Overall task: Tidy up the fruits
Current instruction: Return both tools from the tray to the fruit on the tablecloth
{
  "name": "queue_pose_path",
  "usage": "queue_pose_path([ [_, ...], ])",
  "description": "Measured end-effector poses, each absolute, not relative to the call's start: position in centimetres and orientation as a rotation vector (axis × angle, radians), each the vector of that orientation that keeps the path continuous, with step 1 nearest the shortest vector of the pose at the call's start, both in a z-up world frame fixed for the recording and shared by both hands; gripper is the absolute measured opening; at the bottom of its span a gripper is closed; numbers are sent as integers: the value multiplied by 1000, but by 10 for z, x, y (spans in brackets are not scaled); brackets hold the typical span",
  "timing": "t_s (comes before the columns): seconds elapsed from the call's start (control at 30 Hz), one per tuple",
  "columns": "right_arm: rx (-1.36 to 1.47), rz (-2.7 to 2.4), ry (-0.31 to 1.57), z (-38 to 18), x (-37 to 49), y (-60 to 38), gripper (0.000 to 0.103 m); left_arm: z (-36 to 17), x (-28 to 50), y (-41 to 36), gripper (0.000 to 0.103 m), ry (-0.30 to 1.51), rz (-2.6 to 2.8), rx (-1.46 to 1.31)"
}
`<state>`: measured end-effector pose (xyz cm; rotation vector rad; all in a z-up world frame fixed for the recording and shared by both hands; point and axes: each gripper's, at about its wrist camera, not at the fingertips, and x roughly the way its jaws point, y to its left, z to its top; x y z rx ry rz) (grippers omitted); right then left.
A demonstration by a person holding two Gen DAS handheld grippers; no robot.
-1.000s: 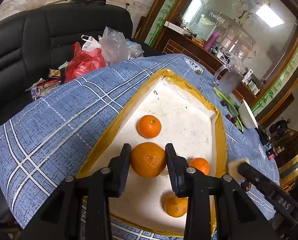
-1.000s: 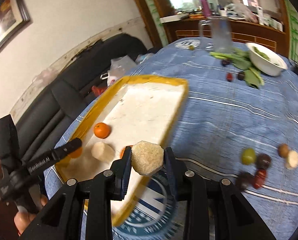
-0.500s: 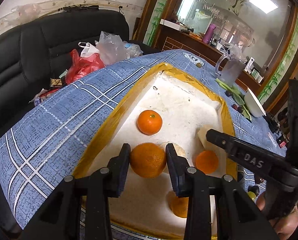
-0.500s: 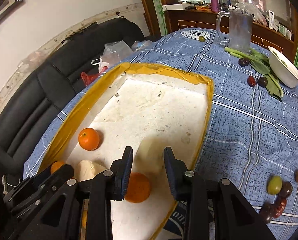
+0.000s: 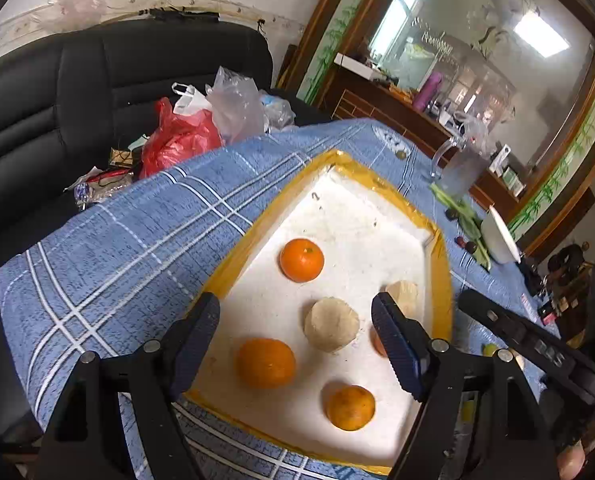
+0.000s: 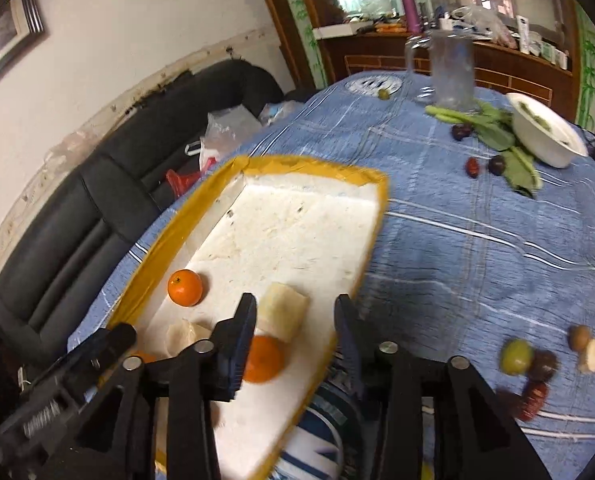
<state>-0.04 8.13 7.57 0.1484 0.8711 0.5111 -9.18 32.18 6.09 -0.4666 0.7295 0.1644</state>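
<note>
Releasing over the tray, left wrist view: left gripper fingers opening, nothing pressed between them, large orange resting free on the white floor beside a pale peeled fruit; likely to roll if nudged by a withdrawing finger. Right wrist view, blurred: right gripper fingers opening above a pale chunk and an orange, both lying in the tray; loose fruits remaining on the bench, easily scattered by a hasty reach.
</note>
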Motion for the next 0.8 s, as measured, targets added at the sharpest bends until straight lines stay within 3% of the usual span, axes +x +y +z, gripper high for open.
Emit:
queue_pose_path([
  [0.43,288,244,829,74,-48,-101,54,86,-100,267,80,711,61,-385],
  [0.8,345,194,867,52,-45,-144,53,80,-93,175,80,784,-113,-195],
])
